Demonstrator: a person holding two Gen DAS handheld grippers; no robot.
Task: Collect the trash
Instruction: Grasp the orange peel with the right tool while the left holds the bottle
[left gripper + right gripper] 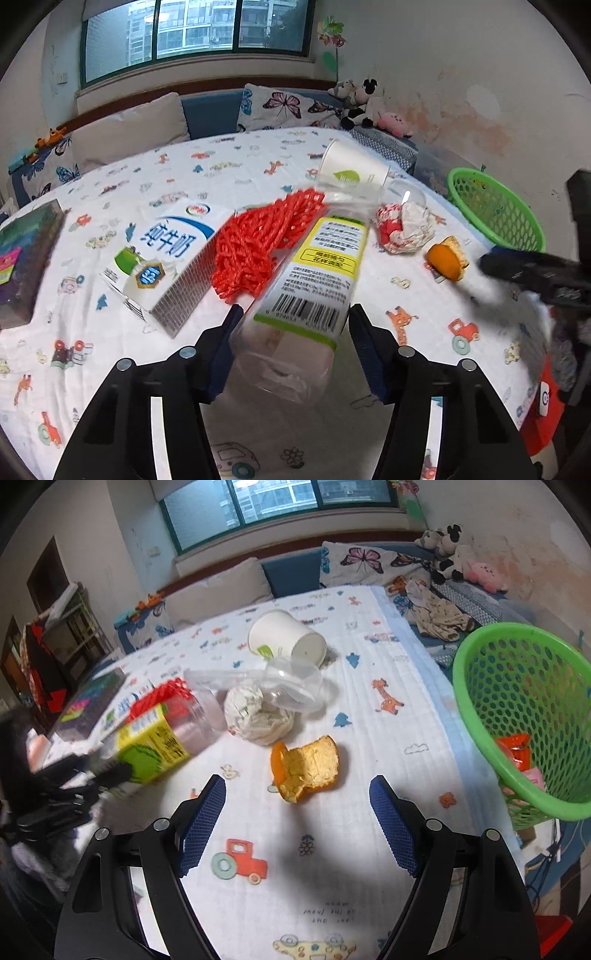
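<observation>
Left gripper (pixel 293 314) is bracketing the base of the clear bottle (pixel 310 273), one blue pad on each side, and I am judging it as closing rather than clamped: whether the pads are already pressing the plastic I cannot tell. My right gripper (pixel 297 794) is hanging wide over the table with nothing in it, lined up on the orange peel (pixel 304 768).

Working from the biggest thing down, the green basket (pixel 480 686) is sitting at the right edge of the table and already has some wrappers in its bottom, so that is where everything is going. The table (pixel 369 709) with its printed cloth is carrying the rest. The milk carton (pixel 162 266) is lying on its side left of the bottle, with the red mesh netting (pixel 255 240) between them and touching the bottle's flank. Beyond lies a tipped paper cup (pixel 284 637), a clear plastic lid (pixel 291 686) and a crumpled paper ball (pixel 255 716). The peel is the smallest piece, nearest the basket.

To do this grab well, I am squeezing gently, since thin plastic will likely buckle or squirt out forward. I am lifting straight up first so the netting is not dragged along, then swinging right, keeping clear of my other gripper as it is dropping on the peel.
</observation>
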